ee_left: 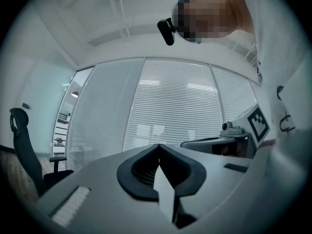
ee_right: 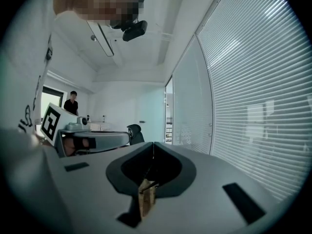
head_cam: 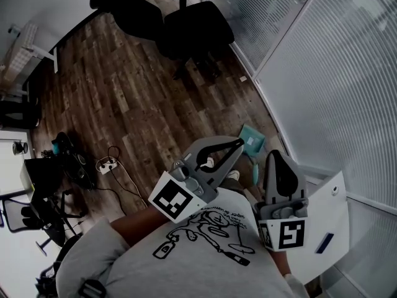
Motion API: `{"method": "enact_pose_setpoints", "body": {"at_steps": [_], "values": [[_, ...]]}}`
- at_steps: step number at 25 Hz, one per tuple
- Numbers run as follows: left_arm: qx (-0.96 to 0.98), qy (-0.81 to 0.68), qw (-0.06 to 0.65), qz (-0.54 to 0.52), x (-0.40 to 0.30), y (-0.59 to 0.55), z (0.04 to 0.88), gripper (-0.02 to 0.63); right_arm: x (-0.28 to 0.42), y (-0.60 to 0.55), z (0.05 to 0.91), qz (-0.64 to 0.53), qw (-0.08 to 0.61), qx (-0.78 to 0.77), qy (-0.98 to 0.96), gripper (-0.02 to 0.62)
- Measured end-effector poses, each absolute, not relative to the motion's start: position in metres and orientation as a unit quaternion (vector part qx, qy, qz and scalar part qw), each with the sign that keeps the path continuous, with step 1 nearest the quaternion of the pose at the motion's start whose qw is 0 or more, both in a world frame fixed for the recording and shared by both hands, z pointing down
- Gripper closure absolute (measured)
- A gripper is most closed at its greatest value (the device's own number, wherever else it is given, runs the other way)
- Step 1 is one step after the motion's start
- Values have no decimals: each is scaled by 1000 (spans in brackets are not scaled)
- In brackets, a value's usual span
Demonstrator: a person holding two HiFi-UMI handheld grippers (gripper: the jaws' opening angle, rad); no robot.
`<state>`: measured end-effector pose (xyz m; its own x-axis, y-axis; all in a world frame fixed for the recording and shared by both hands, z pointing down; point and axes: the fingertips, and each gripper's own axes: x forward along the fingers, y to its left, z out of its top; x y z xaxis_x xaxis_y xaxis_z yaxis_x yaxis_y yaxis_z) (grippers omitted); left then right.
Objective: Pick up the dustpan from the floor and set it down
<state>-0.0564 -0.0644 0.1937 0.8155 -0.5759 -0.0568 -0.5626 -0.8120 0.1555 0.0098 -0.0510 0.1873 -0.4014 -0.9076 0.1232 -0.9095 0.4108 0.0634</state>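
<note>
A teal dustpan [head_cam: 251, 139] lies on the wooden floor beside the glass wall, its handle [head_cam: 256, 171] running toward me, partly hidden by my grippers. My left gripper [head_cam: 239, 143] is held level at chest height, high above the floor, its jaws shut with nothing between them; in its own view the tips [ee_left: 159, 146] meet in front of the blinds. My right gripper [head_cam: 273, 154] is beside it on the right, also shut and empty, and its closed tips [ee_right: 154, 143] point along the glass wall. Neither gripper touches the dustpan.
Two black office chairs [head_cam: 193, 25] stand at the far end of the floor. A power strip with cables [head_cam: 106, 164] and dark equipment [head_cam: 65, 151] lie at the left. The blind-covered glass partition [head_cam: 329, 73] runs along the right, with a white panel [head_cam: 325, 213] at its foot. A person [ee_right: 72, 103] stands far off.
</note>
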Motion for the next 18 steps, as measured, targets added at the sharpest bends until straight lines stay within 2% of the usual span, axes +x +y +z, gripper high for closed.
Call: {"method": "enact_pose_setpoints", "body": {"at_steps": [6,18], "values": [[949,-305,71,-44,-35,-76,193,604,30,-62,181,22,66,539,-839,593],[948,-296,116,-7,-1,-70,240,604,70,-53,222,42,89,544,-833,592]]}}
